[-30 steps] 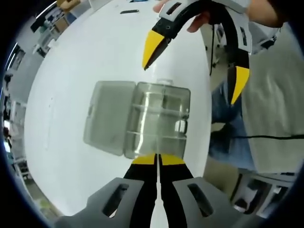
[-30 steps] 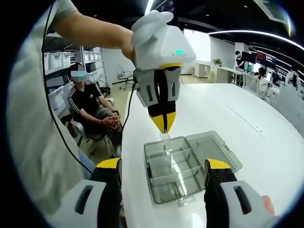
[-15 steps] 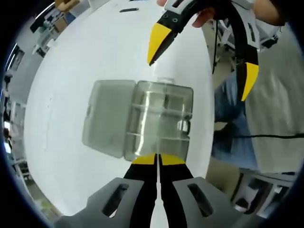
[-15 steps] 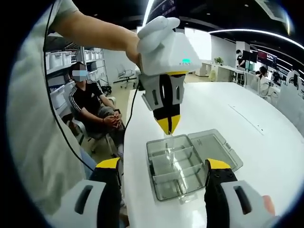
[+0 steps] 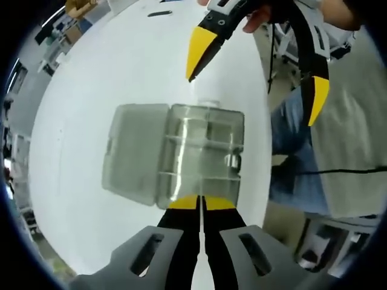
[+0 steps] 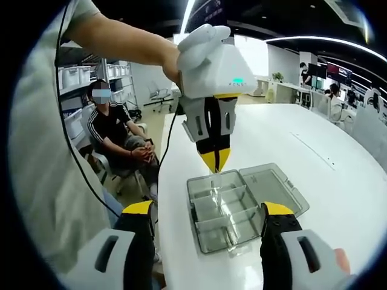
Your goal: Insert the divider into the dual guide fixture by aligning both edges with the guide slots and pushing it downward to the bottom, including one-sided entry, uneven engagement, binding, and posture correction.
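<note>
A clear plastic compartment box (image 5: 202, 151) lies on the white table (image 5: 121, 72) with its lid (image 5: 133, 151) folded open flat beside it. My left gripper (image 5: 200, 203) is shut on a thin clear divider that stands just over the box's edge. It is hard to make out against the box. From the right gripper view, the left gripper (image 6: 214, 166) points straight down at the box (image 6: 221, 208), at the end away from the lid (image 6: 272, 187). My right gripper (image 6: 208, 212) is open, its jaws wide on either side of the box and above it. The same right gripper (image 5: 257, 75) hangs beyond the box.
The box sits close to the table edge (image 6: 169, 199). A person (image 6: 115, 136) sits on a chair past that edge, with shelves of bins (image 6: 75, 78) behind. A small dark object (image 5: 163, 13) lies far off on the table.
The left gripper has shifted slightly along the box's end and stayed shut. The right gripper has drawn a little farther from the box, still open.
</note>
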The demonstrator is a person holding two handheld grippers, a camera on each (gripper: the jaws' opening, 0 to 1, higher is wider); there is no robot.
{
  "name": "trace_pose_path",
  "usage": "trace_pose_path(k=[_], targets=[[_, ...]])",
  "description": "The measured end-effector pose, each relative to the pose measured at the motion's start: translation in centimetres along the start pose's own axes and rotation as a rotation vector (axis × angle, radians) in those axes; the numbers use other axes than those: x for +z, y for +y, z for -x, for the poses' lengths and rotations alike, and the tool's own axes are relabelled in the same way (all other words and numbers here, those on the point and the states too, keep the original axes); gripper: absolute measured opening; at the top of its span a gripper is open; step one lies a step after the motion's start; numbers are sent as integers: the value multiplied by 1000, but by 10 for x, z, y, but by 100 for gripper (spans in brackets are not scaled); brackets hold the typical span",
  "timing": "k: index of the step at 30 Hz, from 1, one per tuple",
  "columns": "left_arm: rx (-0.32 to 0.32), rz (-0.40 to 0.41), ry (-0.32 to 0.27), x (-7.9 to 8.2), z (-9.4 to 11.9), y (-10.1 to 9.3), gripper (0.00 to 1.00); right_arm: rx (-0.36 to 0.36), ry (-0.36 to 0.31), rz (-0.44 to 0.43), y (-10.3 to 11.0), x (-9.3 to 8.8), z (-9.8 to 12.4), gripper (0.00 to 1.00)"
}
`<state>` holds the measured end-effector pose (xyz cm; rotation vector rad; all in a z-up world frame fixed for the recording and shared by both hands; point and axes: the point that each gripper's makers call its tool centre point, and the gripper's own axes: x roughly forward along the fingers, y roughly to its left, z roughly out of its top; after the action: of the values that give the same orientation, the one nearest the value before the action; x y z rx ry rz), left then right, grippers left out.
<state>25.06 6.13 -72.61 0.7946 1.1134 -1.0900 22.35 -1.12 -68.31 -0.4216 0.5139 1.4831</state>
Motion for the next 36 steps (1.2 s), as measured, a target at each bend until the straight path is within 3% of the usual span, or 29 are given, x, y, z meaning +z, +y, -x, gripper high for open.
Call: trace_pose_path(k=[12, 36], targets=[[-68, -92, -54, 3, -2, 1, 0, 5, 3, -1, 3, 0, 1, 69], [-98, -54, -54, -4, -6, 1, 0, 2, 9, -1, 6, 3, 3, 68]])
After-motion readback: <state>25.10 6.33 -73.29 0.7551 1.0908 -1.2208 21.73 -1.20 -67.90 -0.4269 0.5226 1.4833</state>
